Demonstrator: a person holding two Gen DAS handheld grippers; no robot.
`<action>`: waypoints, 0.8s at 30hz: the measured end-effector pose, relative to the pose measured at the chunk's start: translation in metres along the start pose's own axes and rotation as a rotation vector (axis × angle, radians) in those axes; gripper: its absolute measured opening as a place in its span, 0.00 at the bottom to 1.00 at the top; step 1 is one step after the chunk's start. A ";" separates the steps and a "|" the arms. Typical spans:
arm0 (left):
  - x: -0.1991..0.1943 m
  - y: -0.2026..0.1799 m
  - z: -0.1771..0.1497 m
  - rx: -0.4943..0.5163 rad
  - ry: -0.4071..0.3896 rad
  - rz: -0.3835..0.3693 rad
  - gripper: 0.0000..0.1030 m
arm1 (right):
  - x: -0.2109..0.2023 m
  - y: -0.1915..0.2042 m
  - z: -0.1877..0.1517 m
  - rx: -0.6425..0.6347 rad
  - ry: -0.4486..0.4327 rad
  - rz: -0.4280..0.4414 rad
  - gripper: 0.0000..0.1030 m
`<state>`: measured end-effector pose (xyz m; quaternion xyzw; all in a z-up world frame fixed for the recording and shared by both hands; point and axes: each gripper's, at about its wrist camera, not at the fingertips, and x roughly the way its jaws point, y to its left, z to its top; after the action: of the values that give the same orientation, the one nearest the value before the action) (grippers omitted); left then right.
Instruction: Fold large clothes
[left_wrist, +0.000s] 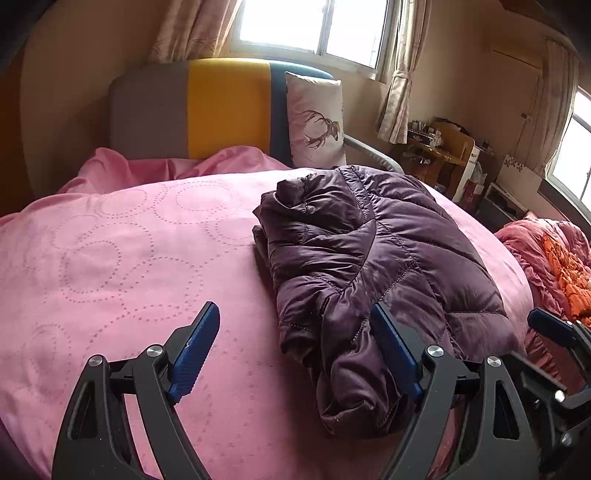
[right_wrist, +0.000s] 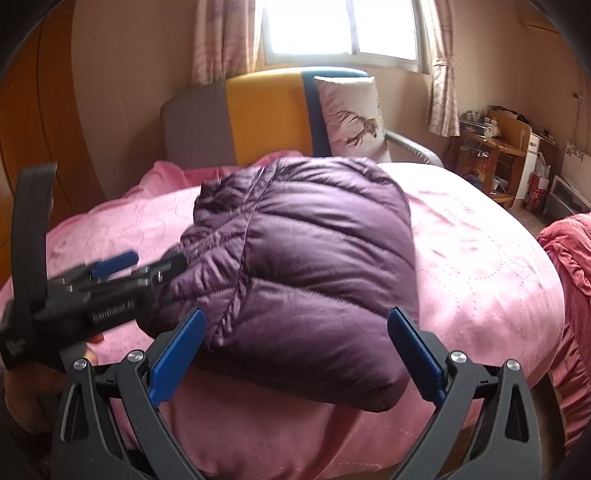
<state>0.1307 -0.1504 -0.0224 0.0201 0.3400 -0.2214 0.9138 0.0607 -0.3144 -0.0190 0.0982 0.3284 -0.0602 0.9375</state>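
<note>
The left gripper (left_wrist: 295, 343) has matte black, triangular cut-out arms, silver round screws at the pivots and ribbed blue pads (left_wrist: 194, 354) on its fingers. The right gripper (right_wrist: 295, 354) is built alike, with blue pads (right_wrist: 177, 354). Seen from the right wrist, the left one's black body bears embossed lettering, too blurred to read.

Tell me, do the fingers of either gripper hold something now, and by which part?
Nothing is held. The left gripper and the right gripper are both open, and the folded purple jacket lies free on the pink bedcover.
</note>
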 end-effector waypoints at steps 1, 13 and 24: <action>-0.001 0.000 -0.002 0.002 0.000 0.005 0.80 | 0.000 -0.001 0.000 0.004 -0.001 -0.012 0.96; -0.002 0.008 -0.021 -0.031 0.021 0.031 0.84 | 0.014 -0.004 -0.008 0.054 0.091 -0.091 0.96; -0.041 0.014 -0.032 -0.086 -0.056 0.077 0.96 | -0.021 -0.003 0.001 0.133 -0.001 -0.241 0.98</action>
<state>0.0891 -0.1159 -0.0226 -0.0122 0.3224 -0.1719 0.9308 0.0440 -0.3166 -0.0056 0.1200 0.3324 -0.1943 0.9151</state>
